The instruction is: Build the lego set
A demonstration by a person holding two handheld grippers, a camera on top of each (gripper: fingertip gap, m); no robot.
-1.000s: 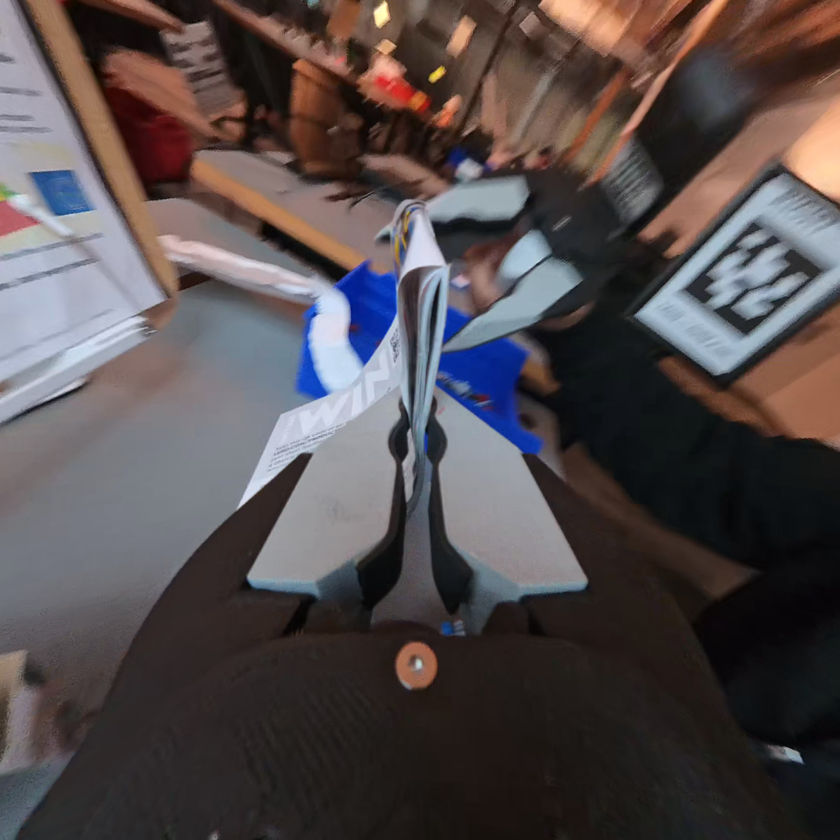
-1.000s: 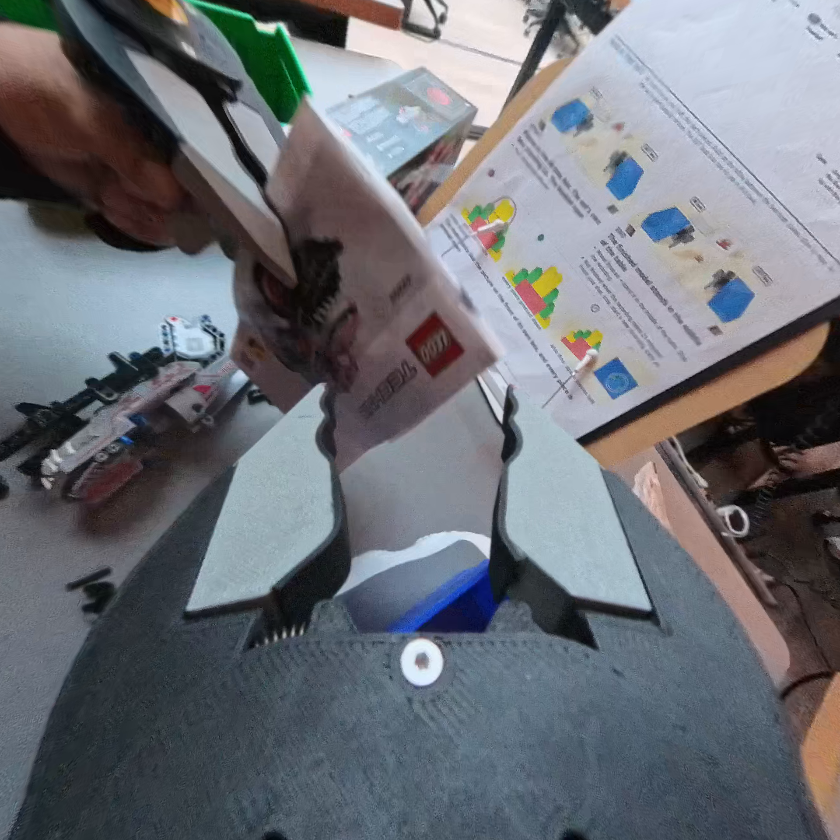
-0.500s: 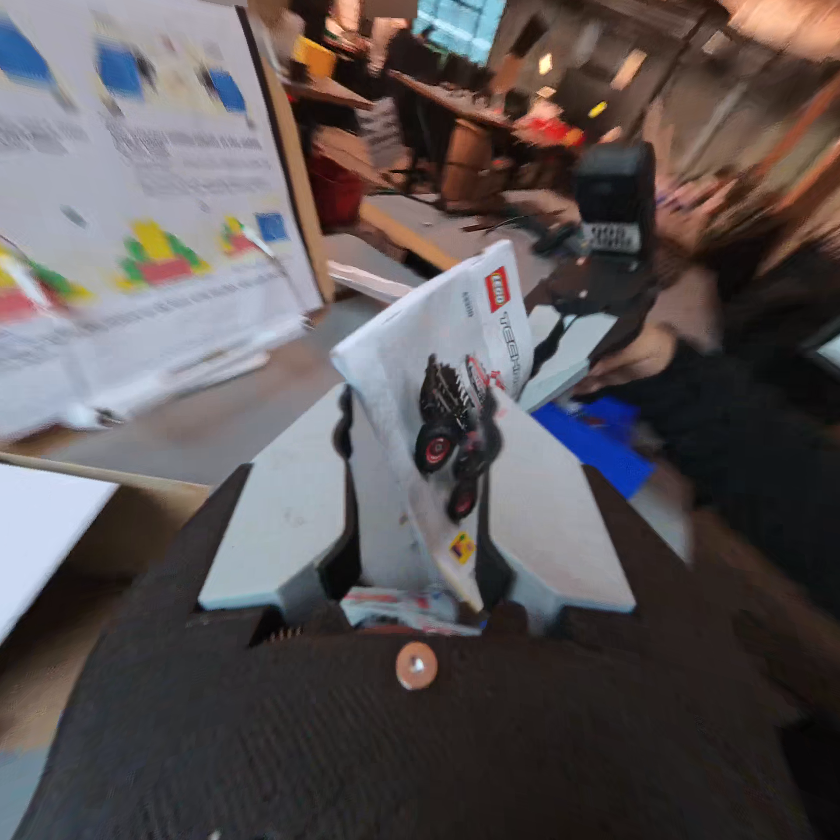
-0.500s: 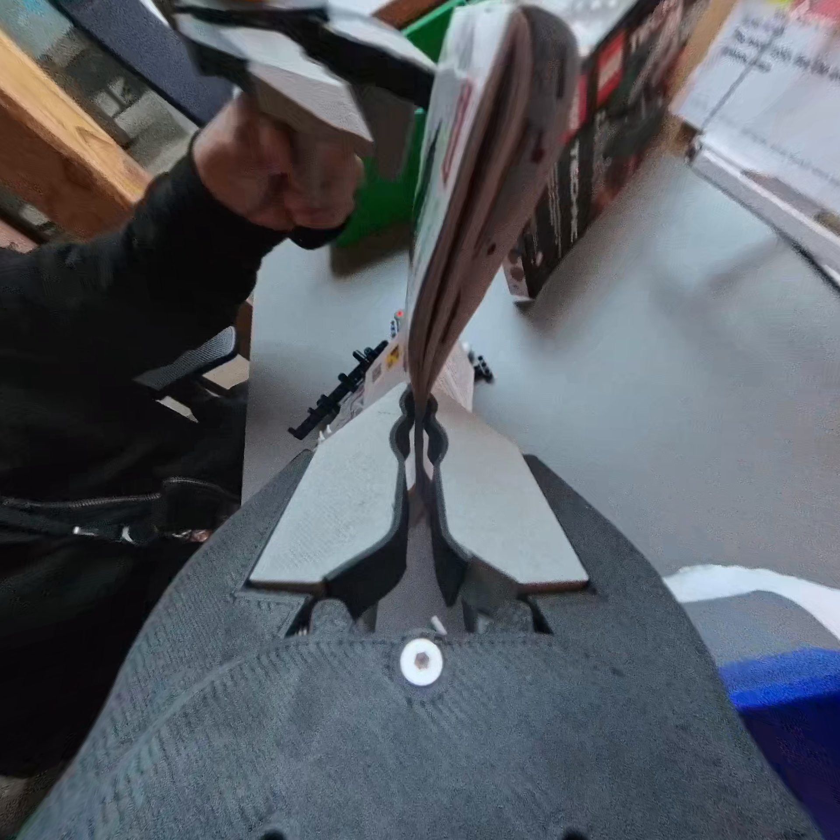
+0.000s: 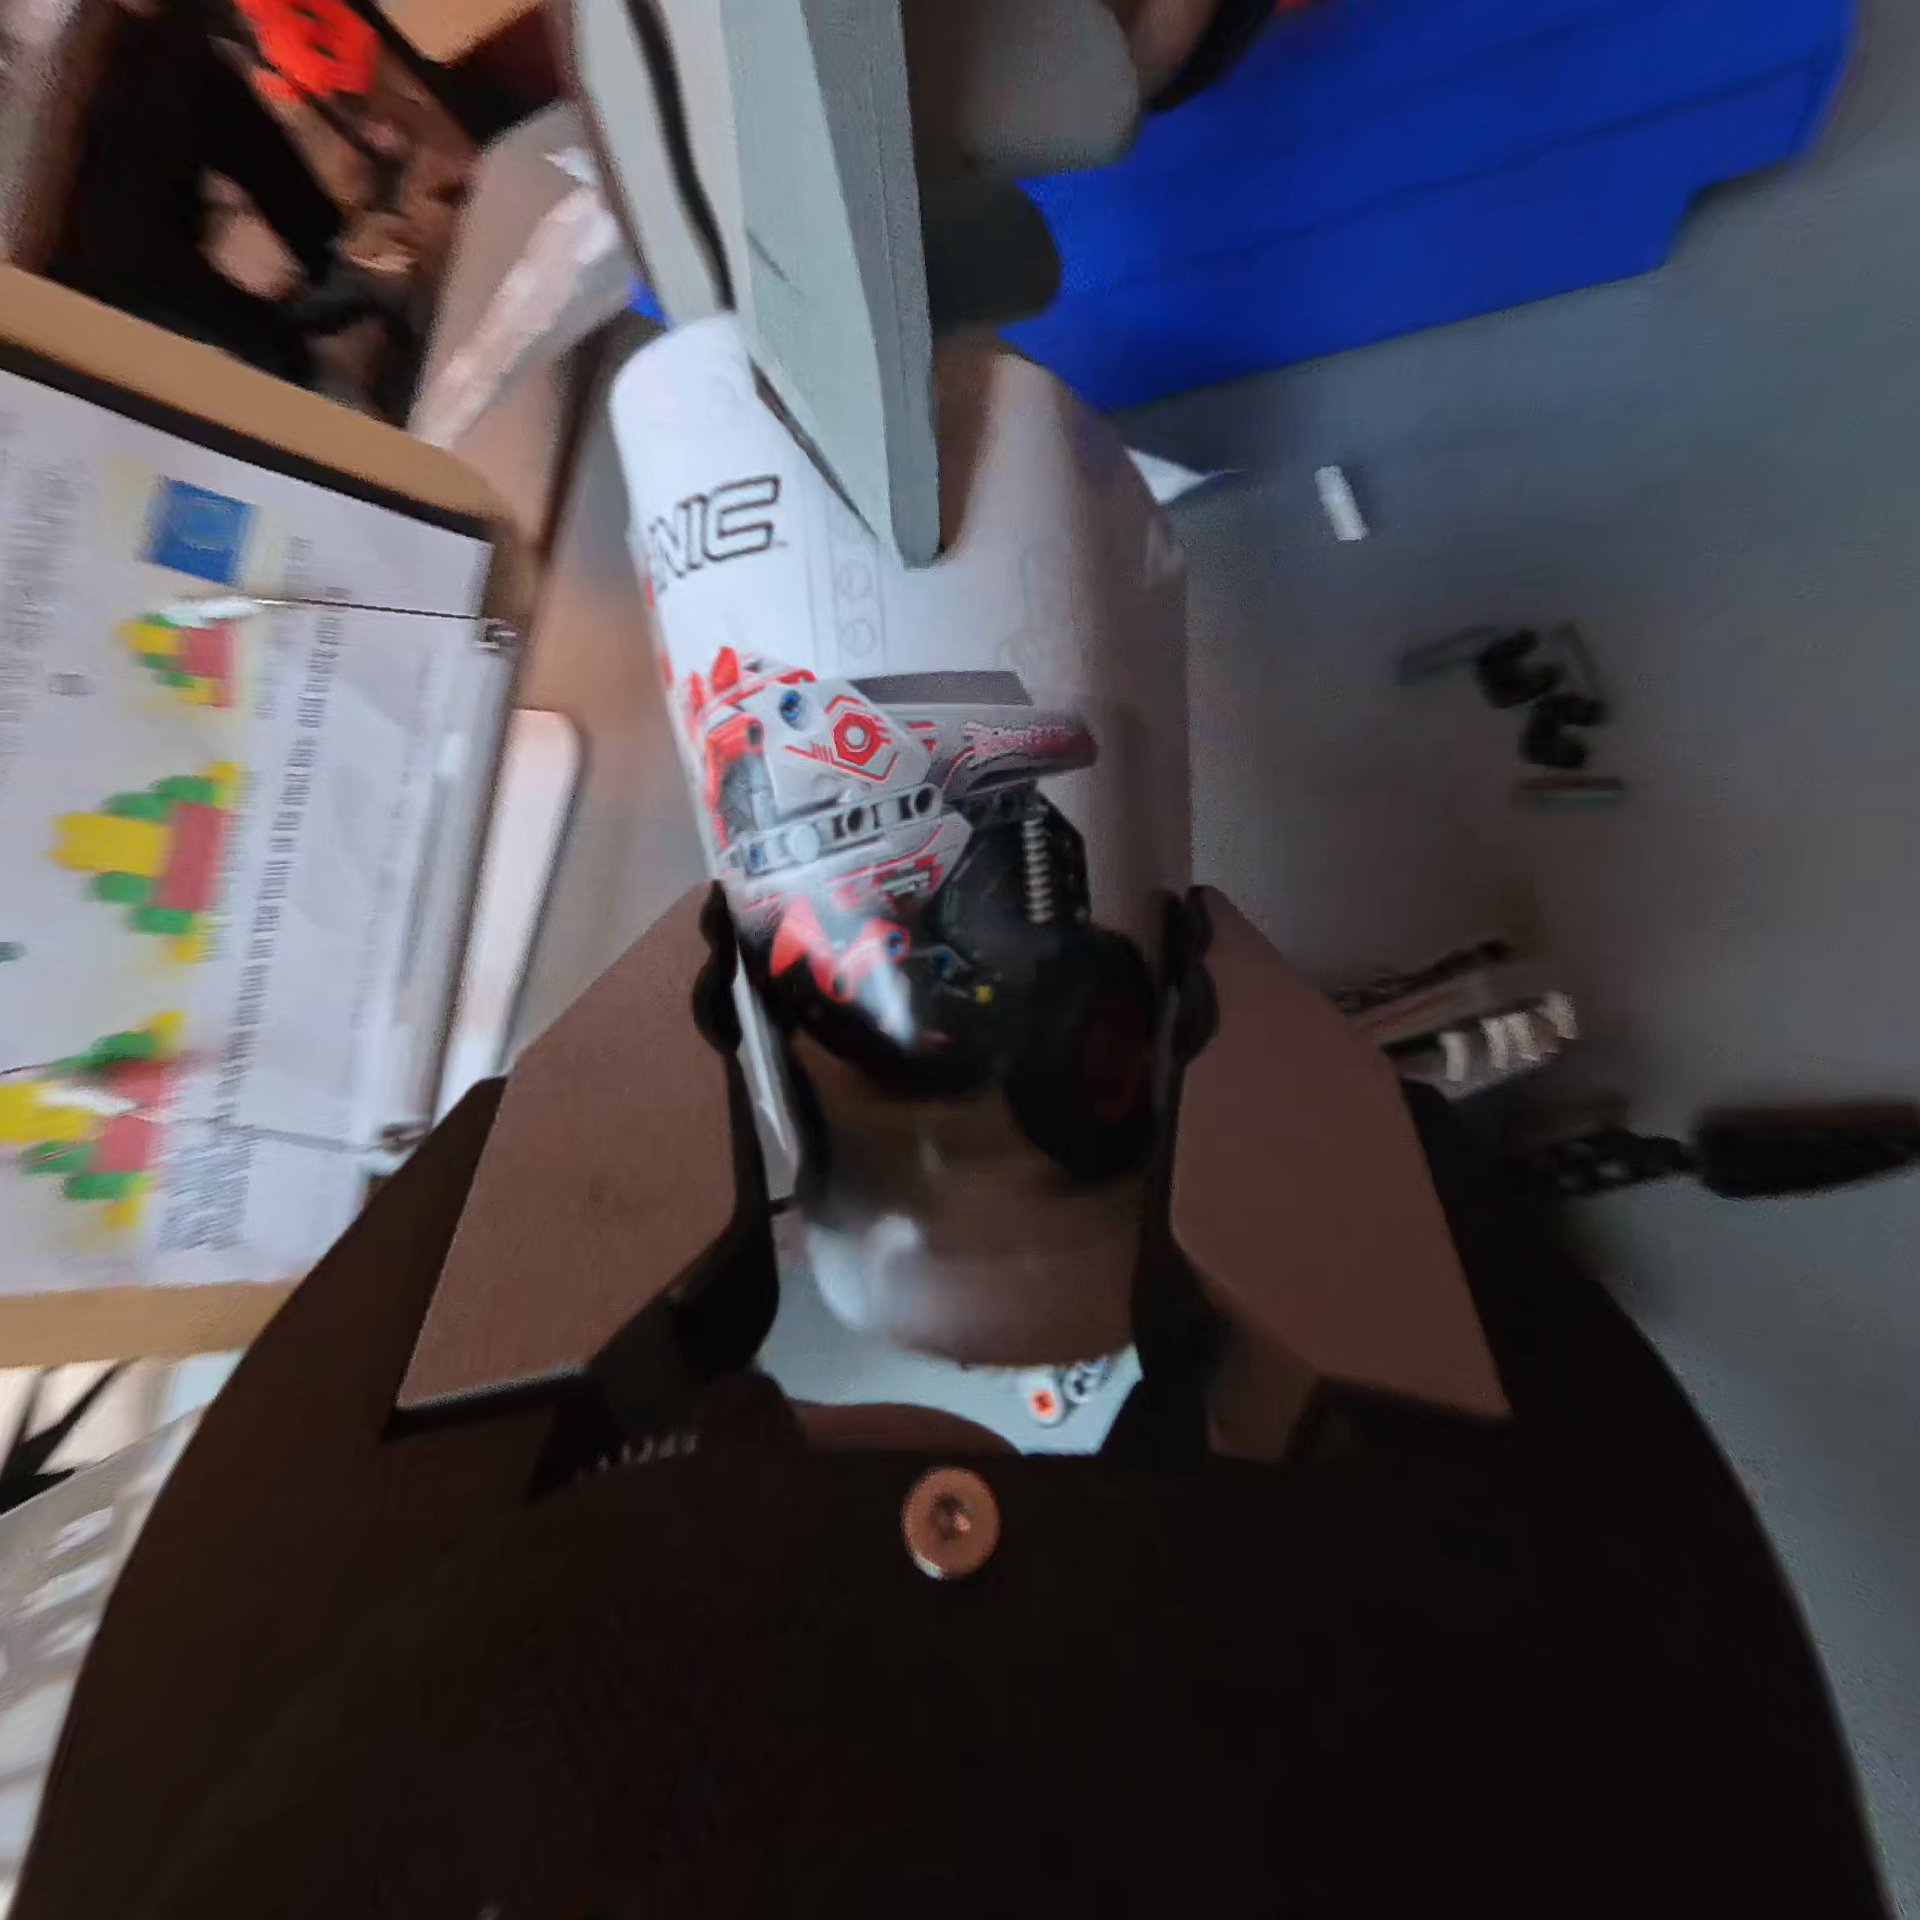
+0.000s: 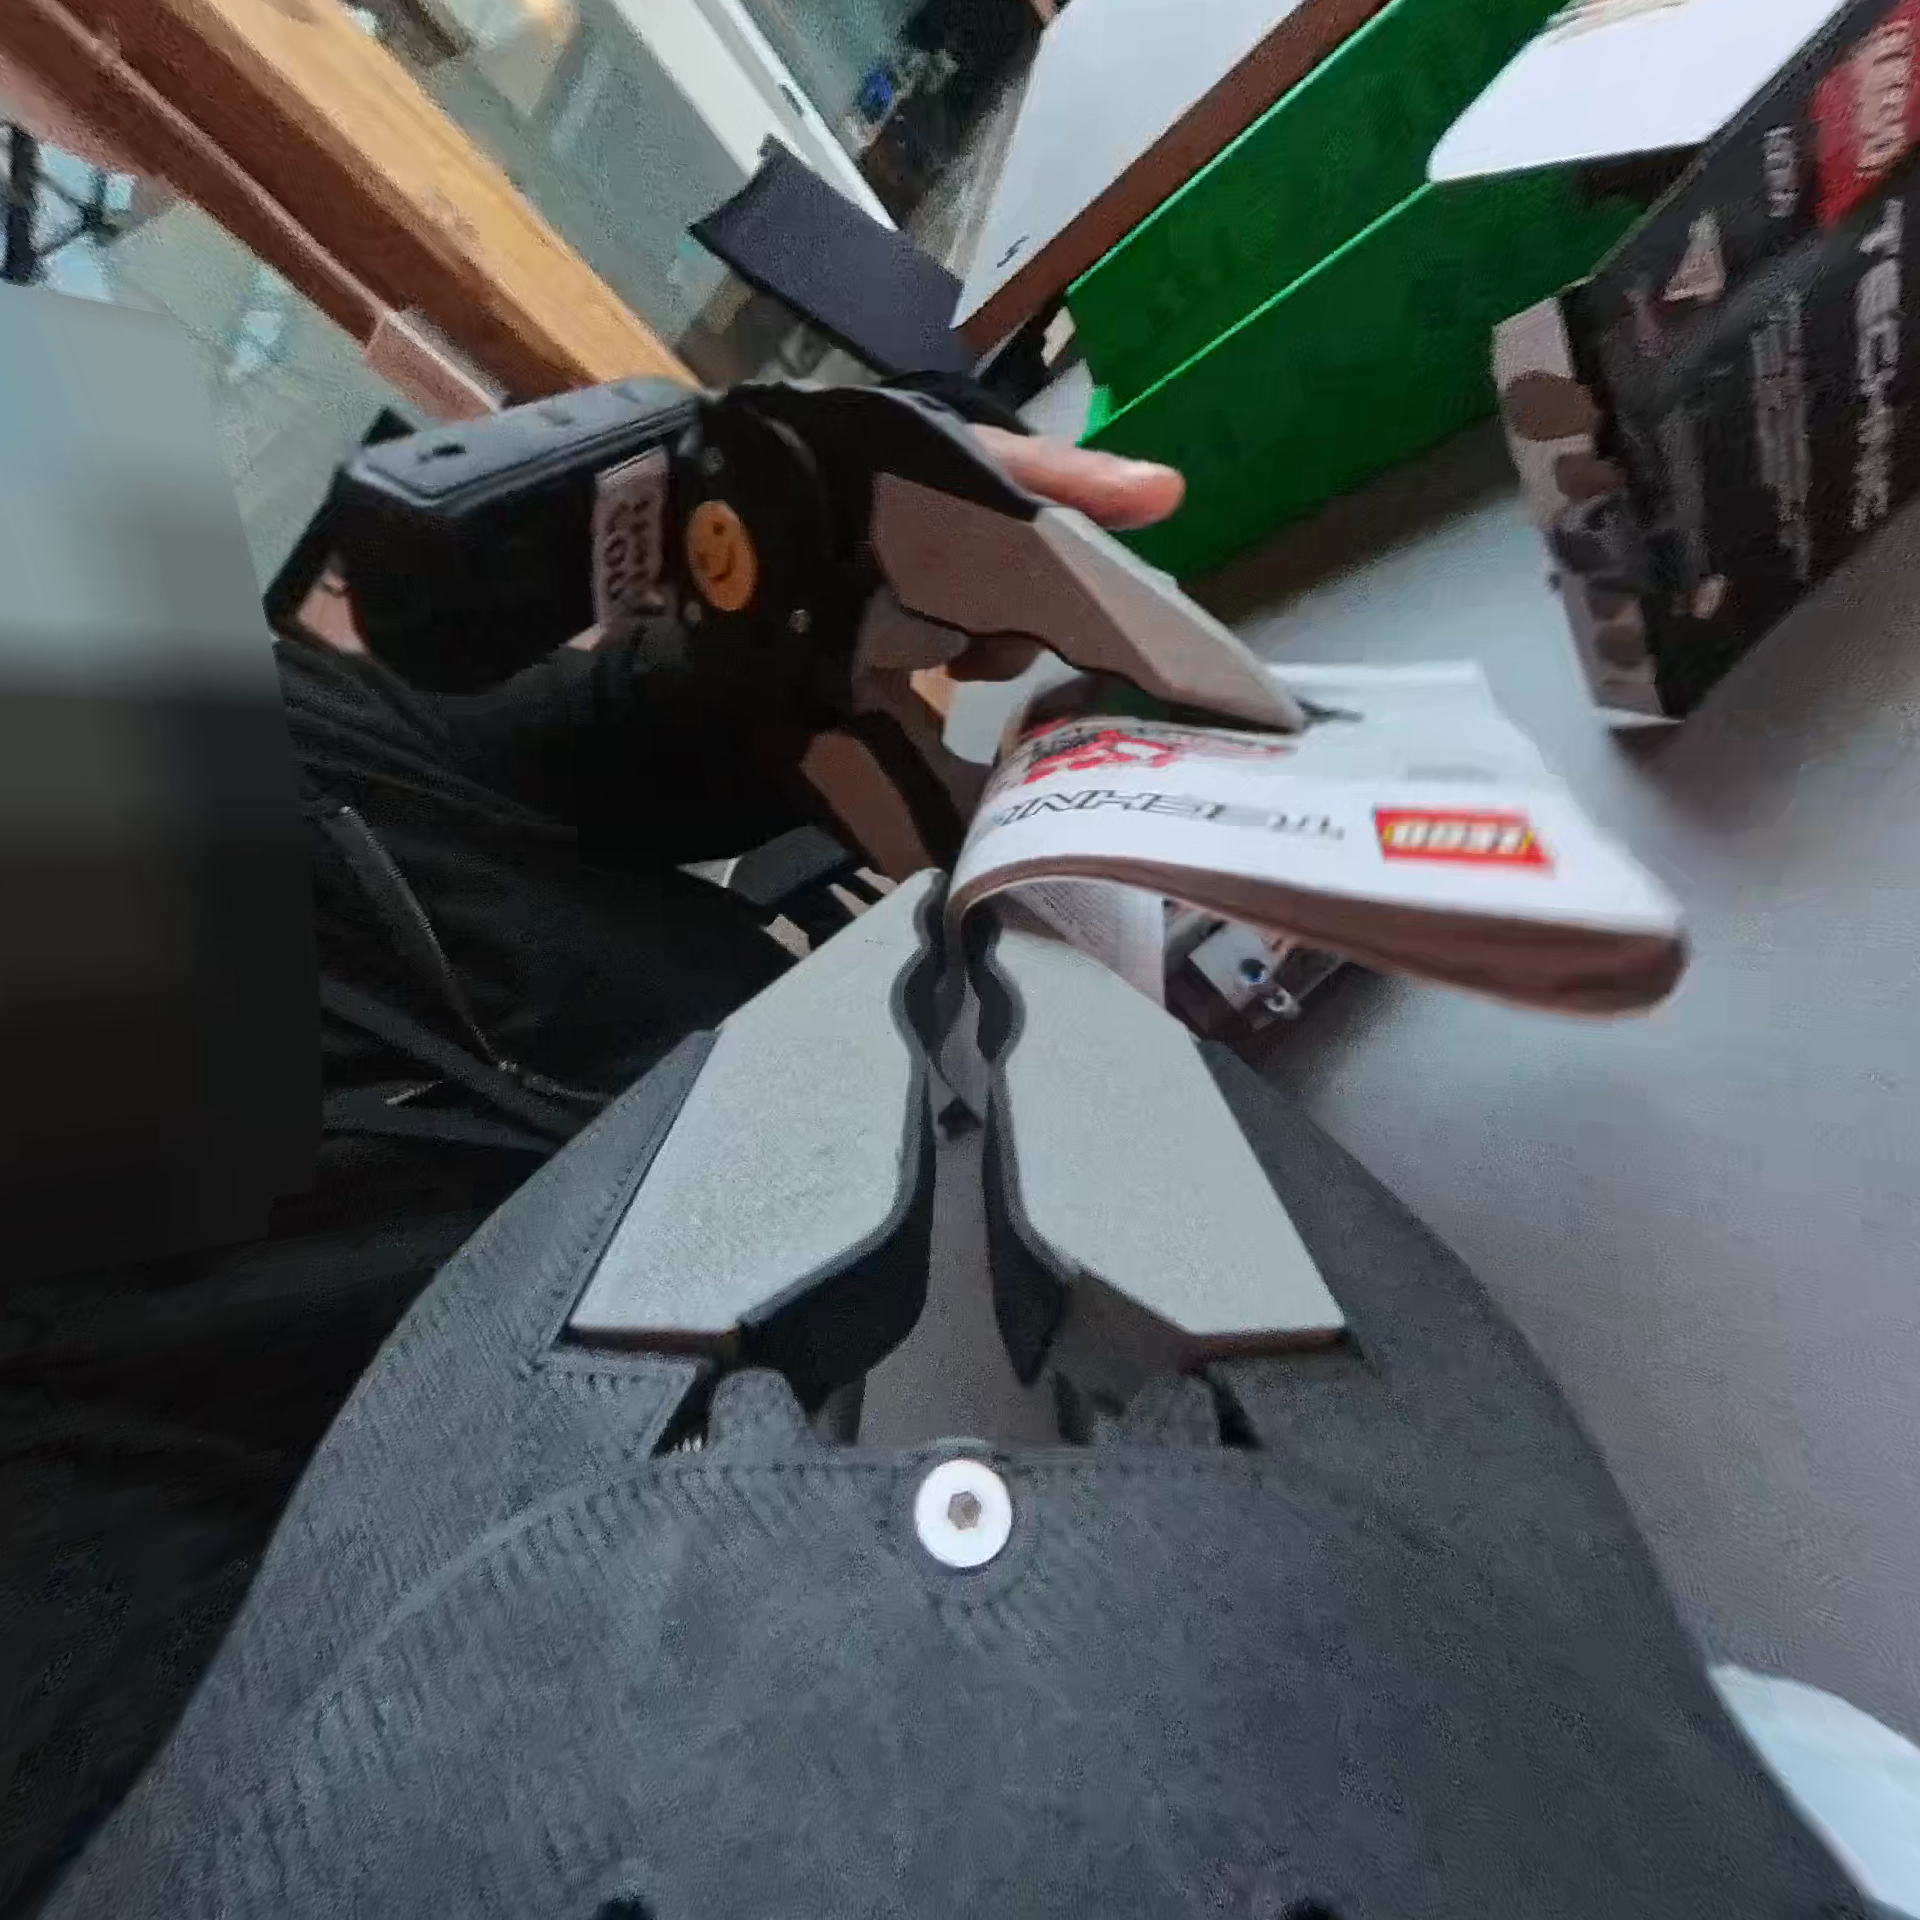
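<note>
With the right gripper (image 6: pixel 961 971) pinching the white glossy instruction booklet (image 6: pixel 1403 831) and the left gripper (image 5: pixel 951 977) wide, lay it flat toward three o'clock.

Booklet (image 6: pixel 1320 831) above table (image 6: pixel 1662 1195), box (image 6: pixel 1745 416) behind, bin (image 6: pixel 1299 312) beyond.

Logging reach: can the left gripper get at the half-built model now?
Probably not yet: the booklet, pinched by the right gripper, fills the left gripper's open jaws; the model lies off beside them.
</note>
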